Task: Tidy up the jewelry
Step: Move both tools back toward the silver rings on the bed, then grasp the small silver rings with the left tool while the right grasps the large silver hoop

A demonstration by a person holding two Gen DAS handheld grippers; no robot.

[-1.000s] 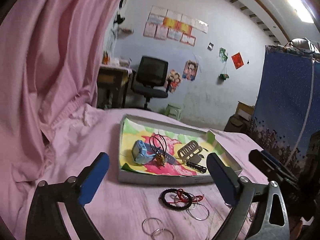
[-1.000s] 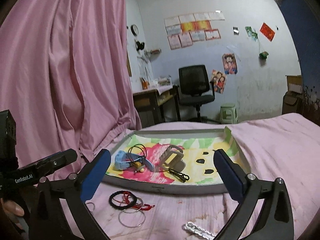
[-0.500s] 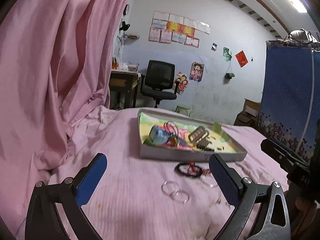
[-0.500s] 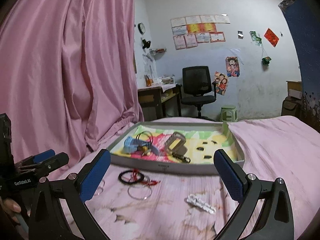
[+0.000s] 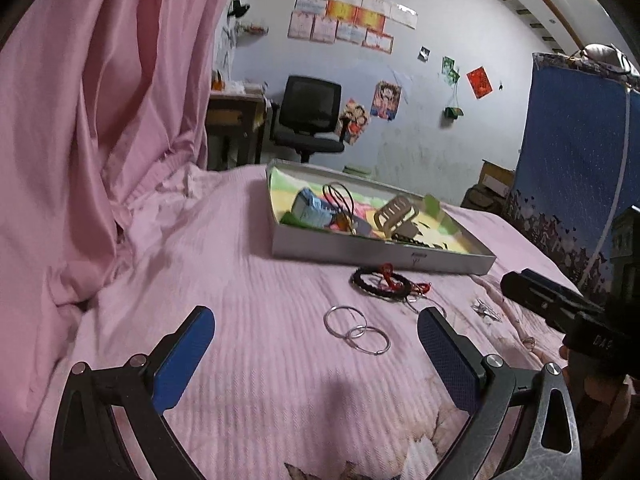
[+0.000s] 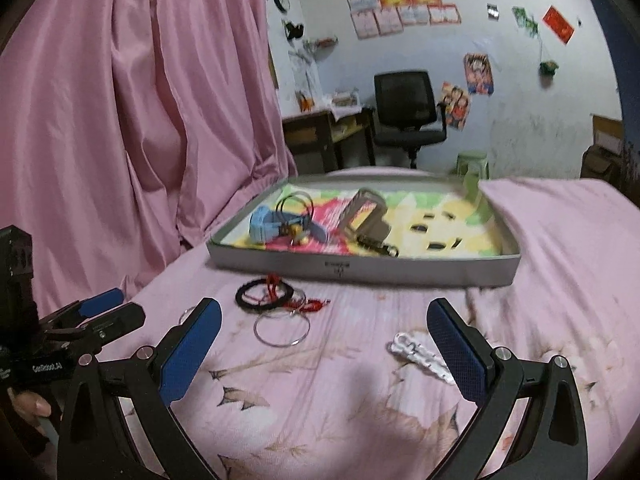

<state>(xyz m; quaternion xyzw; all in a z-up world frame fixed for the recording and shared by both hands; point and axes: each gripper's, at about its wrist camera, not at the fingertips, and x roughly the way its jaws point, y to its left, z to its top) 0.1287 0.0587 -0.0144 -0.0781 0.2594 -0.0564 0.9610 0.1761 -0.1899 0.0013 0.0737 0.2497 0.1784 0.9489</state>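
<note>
Since the earlier frames both hand-held grippers have been drawn back from the tray, which now sits smaller and higher in each view, and more bedspread is exposed below it.

Left wrist view, left to right: the left hand-held gripper (image 5: 314, 354) is held with jaws wide apart and nothing between them. Two linked silver rings (image 5: 356, 330) lie on the pink bedspread (image 5: 240, 300) just ahead of it, slightly right of centre, their pair axis running lower right. Beyond them, centre right, the black bead bracelet (image 5: 378, 282) with red cord lies beside the tray (image 5: 380, 254).

Right wrist view, left to right: the right hand-held gripper (image 6: 324, 344) is likewise spread and empty. A large silver bangle (image 6: 282, 330) lies at centre left. A white hair clip (image 6: 420, 354) lies close to the right finger, long axis slanting lower right.

The rings are judged nearest the left hand-held gripper, the clip nearest the right.
</note>
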